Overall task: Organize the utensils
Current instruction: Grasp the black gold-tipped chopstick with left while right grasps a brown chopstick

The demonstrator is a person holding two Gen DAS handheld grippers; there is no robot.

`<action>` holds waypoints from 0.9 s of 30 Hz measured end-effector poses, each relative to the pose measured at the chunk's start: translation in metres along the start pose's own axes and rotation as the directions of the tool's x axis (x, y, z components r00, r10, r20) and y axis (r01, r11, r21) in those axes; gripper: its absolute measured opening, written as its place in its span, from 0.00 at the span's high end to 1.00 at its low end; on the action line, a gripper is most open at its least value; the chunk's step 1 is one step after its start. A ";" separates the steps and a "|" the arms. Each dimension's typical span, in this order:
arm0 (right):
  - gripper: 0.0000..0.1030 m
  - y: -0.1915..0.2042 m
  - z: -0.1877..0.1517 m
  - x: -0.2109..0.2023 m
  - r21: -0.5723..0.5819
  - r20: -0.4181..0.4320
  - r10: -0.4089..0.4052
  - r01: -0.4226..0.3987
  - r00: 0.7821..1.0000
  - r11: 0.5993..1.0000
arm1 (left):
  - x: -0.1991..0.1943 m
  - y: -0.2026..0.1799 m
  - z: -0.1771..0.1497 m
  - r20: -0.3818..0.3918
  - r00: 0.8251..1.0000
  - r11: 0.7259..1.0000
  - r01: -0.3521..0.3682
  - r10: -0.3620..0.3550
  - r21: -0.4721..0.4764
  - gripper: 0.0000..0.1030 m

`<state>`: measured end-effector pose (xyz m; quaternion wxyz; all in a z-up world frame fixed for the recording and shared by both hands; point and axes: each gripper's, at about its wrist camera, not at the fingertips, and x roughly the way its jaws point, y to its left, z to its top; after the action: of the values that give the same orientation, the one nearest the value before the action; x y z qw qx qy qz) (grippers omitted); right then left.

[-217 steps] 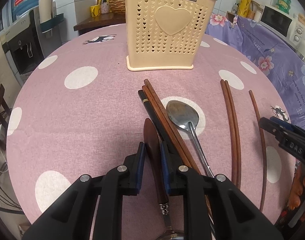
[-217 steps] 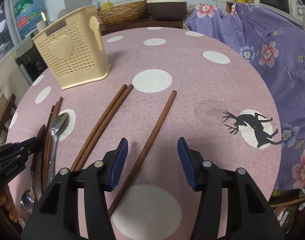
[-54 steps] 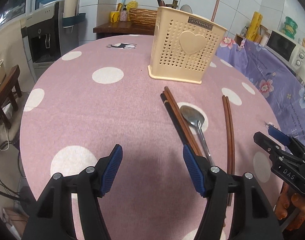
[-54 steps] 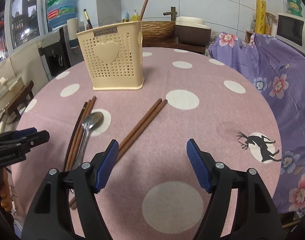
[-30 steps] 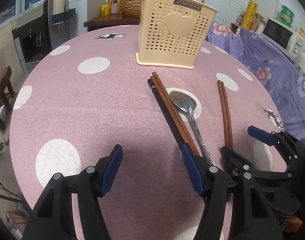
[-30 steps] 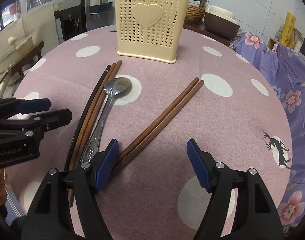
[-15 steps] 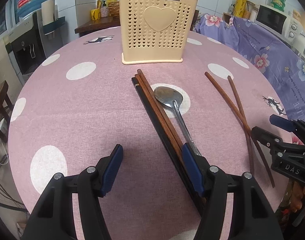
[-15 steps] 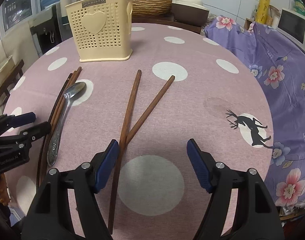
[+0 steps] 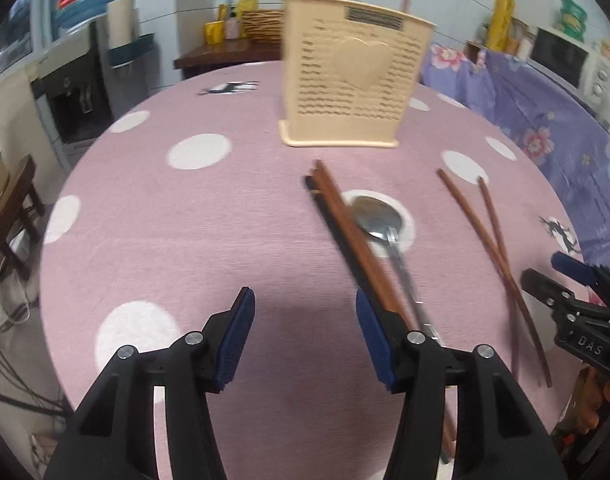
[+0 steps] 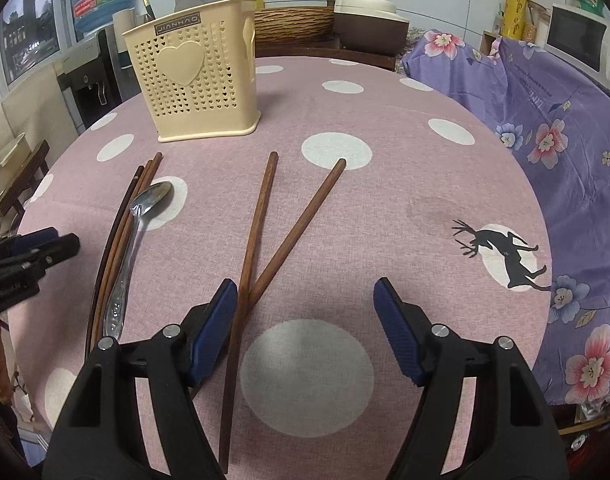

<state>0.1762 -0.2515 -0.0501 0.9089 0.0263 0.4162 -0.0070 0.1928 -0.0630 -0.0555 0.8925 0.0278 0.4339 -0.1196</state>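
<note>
A cream perforated holder [image 9: 353, 92] [image 10: 201, 76] stands at the back of the pink dotted table, with a few utensils sticking out of its top. In front of it a bundle of dark and brown chopsticks [image 9: 345, 232] [image 10: 121, 224] lies beside a steel spoon [image 9: 375, 218] [image 10: 145, 208]. Two brown chopsticks [image 10: 261, 208] [image 9: 489, 232] lie crossed further right. My left gripper [image 9: 303, 308] hovers over bare cloth, its jaws closing with nothing between them; the bundle runs under its right finger. My right gripper [image 10: 305, 292] is open above the crossed pair's near ends, which lie by its left finger.
A purple flowered cloth [image 10: 545, 120] covers furniture to the right of the table. A microwave [image 10: 577, 40] stands behind it. A water dispenser [image 9: 77, 92] and a wooden stool [image 9: 9, 208] are on the left. A wicker basket [image 10: 293, 20] sits behind the holder.
The two brown chopsticks went from lying side by side to crossed. The right gripper shifted right along the table. The left gripper's jaws have narrowed a little.
</note>
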 end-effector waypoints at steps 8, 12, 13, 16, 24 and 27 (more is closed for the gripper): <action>0.31 -0.007 -0.001 -0.001 0.016 -0.001 -0.010 0.010 1.000 1.000 | 0.009 -0.009 0.000 -0.008 0.999 0.998 -0.039 0.040 0.041 0.48; 0.31 -0.011 0.000 0.000 0.028 0.002 -0.002 0.002 1.000 1.000 | 0.009 0.026 0.002 -0.039 0.995 0.995 -0.092 0.090 -0.042 0.50; 0.31 -0.011 0.001 0.000 0.027 0.002 0.000 0.000 1.000 1.000 | 0.007 0.034 0.002 -0.041 0.996 0.994 -0.080 0.077 -0.074 0.50; 0.31 -0.010 0.005 0.005 0.026 -0.005 0.010 -0.010 1.000 1.000 | 0.001 0.034 0.009 -0.013 1.000 0.994 -0.020 0.018 -0.111 0.50; 0.31 -0.014 0.009 0.011 0.055 -0.018 0.010 -0.009 1.000 0.998 | 0.016 -0.004 0.009 -0.021 1.000 0.999 0.006 -0.007 -0.036 0.49; 0.31 -0.014 0.008 0.011 0.054 -0.022 0.009 -0.008 1.000 0.998 | 0.017 -0.004 0.008 -0.021 0.999 1.000 -0.030 0.030 -0.006 0.49</action>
<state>0.1889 -0.2657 -0.0536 0.9033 0.0528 0.4256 -0.0139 0.2081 -0.0709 -0.0632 0.8897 0.0328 0.4433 -0.1046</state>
